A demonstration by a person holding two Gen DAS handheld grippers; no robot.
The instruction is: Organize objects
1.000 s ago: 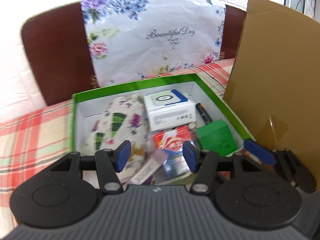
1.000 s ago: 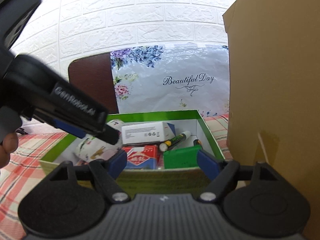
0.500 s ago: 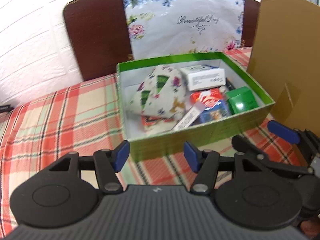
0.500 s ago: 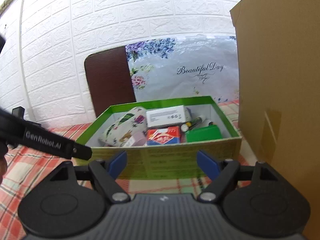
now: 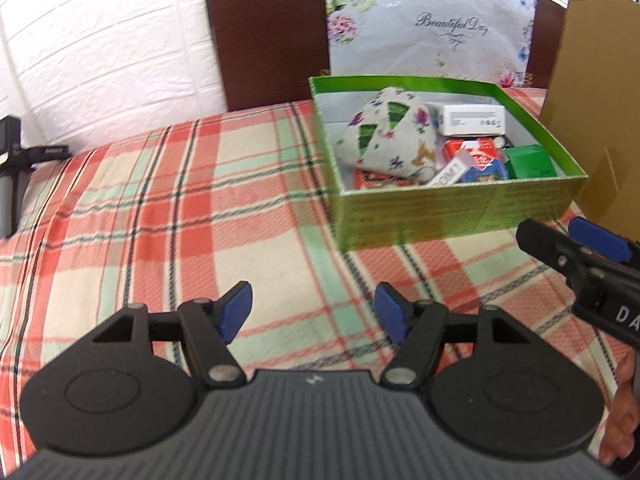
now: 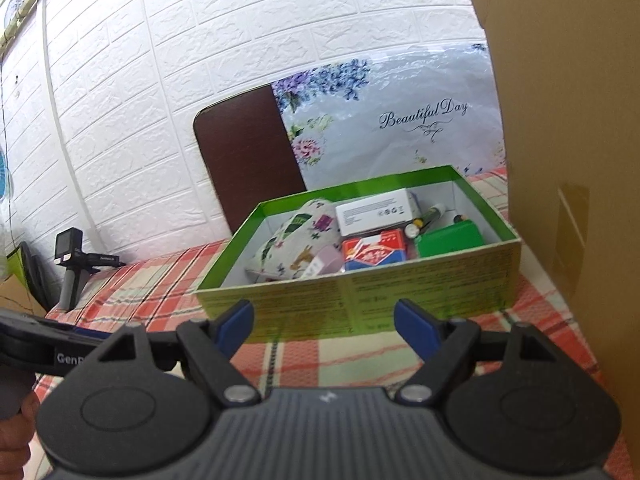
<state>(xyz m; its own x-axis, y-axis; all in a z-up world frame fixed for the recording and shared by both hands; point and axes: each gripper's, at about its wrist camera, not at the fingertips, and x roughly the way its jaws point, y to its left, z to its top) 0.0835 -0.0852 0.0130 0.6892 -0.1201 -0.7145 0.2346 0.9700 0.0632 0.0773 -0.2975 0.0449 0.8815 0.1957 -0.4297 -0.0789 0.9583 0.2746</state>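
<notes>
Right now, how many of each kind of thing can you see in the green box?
Flowery pouch: 1
Small boxes: 3 (white box, red box, green box)
Marker pen: 1
Lilac stick: 1
Total: 6 clearly showing; others partly hidden.

Rear wall: white, embossed in a brick pattern, evenly and brightly lit. A thin white pipe runs down it at the left. Table surface covered by a plaid cloth in red, cream and pale green. Dark brown chair back stands behind the table against the wall. A floral sheet printed "Beautiful Day" hangs over it. A tall brown cardboard panel stands upright at the right edge.
</notes>
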